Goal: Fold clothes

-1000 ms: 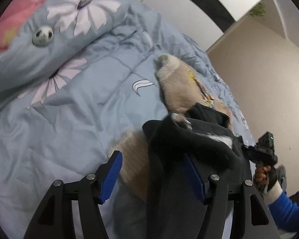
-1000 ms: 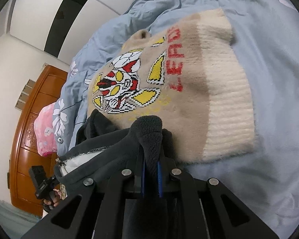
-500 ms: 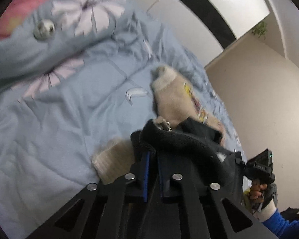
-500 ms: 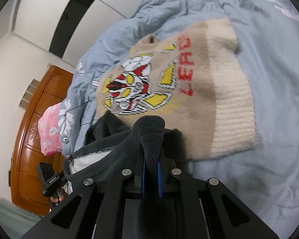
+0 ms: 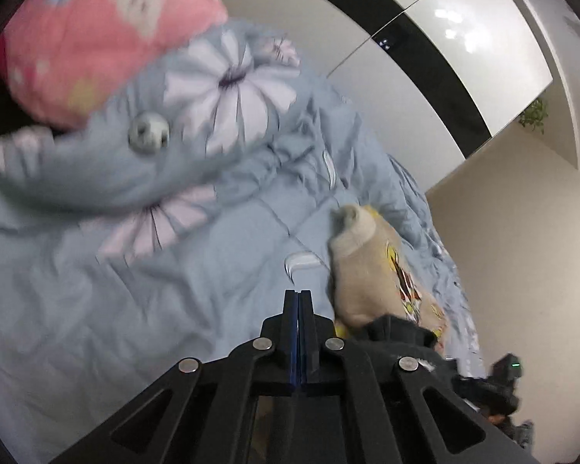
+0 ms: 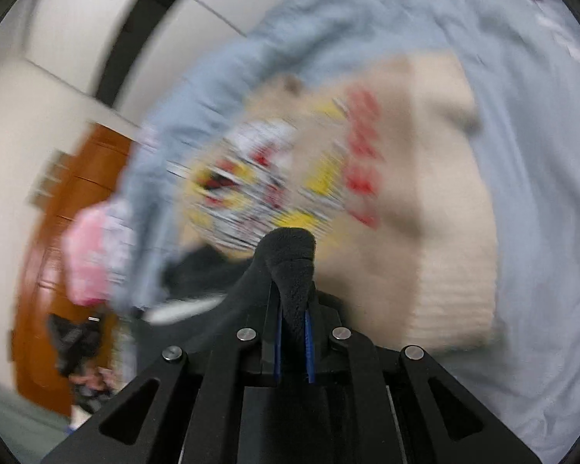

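Blurring right view; right gripper [image 6: 293,305] pinching dark fleece [image 6: 290,255]; left gripper [image 5: 297,301] closed, empty.

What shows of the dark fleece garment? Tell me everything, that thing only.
The fleece garment is dark grey and fuzzy. One thick fold is pinched between the blue pads of the right gripper and bulges past their tips. The rest trails left, showing a white strip, and overlaps the beige sweater on the blue bedcover. In the left wrist view a dark bunch lies beside the shut left gripper, with no cloth visible between its pads.
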### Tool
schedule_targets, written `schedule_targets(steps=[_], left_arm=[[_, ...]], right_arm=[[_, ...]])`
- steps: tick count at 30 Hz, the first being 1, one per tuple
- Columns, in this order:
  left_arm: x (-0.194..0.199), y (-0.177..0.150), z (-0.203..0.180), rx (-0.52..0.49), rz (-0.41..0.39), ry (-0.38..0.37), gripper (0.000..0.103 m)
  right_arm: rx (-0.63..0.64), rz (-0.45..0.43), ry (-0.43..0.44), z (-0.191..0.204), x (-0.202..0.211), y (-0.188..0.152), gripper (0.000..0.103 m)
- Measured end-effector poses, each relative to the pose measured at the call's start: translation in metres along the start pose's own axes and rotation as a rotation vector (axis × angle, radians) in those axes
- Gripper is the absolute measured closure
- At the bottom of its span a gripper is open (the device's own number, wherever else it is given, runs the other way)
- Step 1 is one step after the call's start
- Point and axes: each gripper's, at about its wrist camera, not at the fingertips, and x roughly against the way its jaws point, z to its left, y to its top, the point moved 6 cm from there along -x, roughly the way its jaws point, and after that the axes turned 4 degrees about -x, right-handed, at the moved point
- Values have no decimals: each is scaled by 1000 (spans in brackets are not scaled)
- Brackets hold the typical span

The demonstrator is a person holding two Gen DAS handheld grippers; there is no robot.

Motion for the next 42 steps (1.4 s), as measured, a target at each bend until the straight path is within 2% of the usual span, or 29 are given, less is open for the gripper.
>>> schedule_targets(steps=[5, 6, 7, 8, 9, 10, 14, 17, 18, 19, 20, 21, 23, 27, 29, 31, 34, 36, 37, 39, 40, 42], left_arm=[[-14, -18, -14, -148, 122, 22, 99], [-17, -22, -18, -165, 142, 19, 90], [-20, -25, -20, -175, 152, 18, 72], [-22, -27, -21, -180, 157, 18, 60], [-24, -31, -24, -190, 161, 15, 41], [-25, -35, -27, -201, 165, 9, 37], [-45, -51, -29, -237, 232, 28, 37], [-54, -59, -30, -246, 257, 32, 39], [-56, -59, -30, -244, 256, 35, 45], [-56, -59, -30, -242, 256, 44, 61], [-57, -59, -30, -241, 257, 59, 69], [-56, -58, -29, -244, 254, 77, 84], [-52, -56, -29, -237, 227, 80, 86], [-21, -37, -35, -207, 117, 53, 88], [3, -24, -46, -207, 48, 12, 89], [24, -10, -63, -242, -16, -18, 89], [35, 8, -77, -287, -77, -19, 89], [16, 14, -59, -254, -46, 12, 89], [1, 12, -45, -226, -15, 52, 98], [-25, 6, -4, -144, 36, 180, 103], [-33, 4, 18, -61, 57, 184, 103], [-33, 0, 44, 52, 44, 177, 103]], right_arm=[[-22, 6, 29, -8, -3, -1, 94], [-19, 8, 28, -7, -3, 0, 94], [-17, 9, 27, -7, -3, 0, 94], [-19, 8, 27, -7, -3, 0, 94], [-23, 8, 28, -8, -4, 0, 94], [-29, 9, 31, -8, -5, -1, 94], [-46, 16, 40, -13, -7, -6, 94], [-47, 18, 38, -12, -6, -7, 94], [-43, 21, 35, -11, -6, -8, 94], [-38, 24, 30, -11, -6, -8, 94], [-33, 25, 27, -10, -5, -9, 94], [-29, 25, 26, -9, -4, -9, 94], [-19, 23, 24, -6, -2, -10, 94], [21, -9, 37, 4, 12, -10, 94], [44, -40, 73, 13, 25, -7, 94], [66, -76, 150, 27, 45, -2, 94], [128, -152, 221, 48, 71, 9, 94], [102, -155, 190, 37, 60, 18, 94], [85, -154, 168, 30, 53, 22, 94], [18, -118, 141, 10, 35, 20, 94], [-19, -97, 129, -1, 26, 17, 94], [-94, -55, 104, -22, 8, 12, 94]])
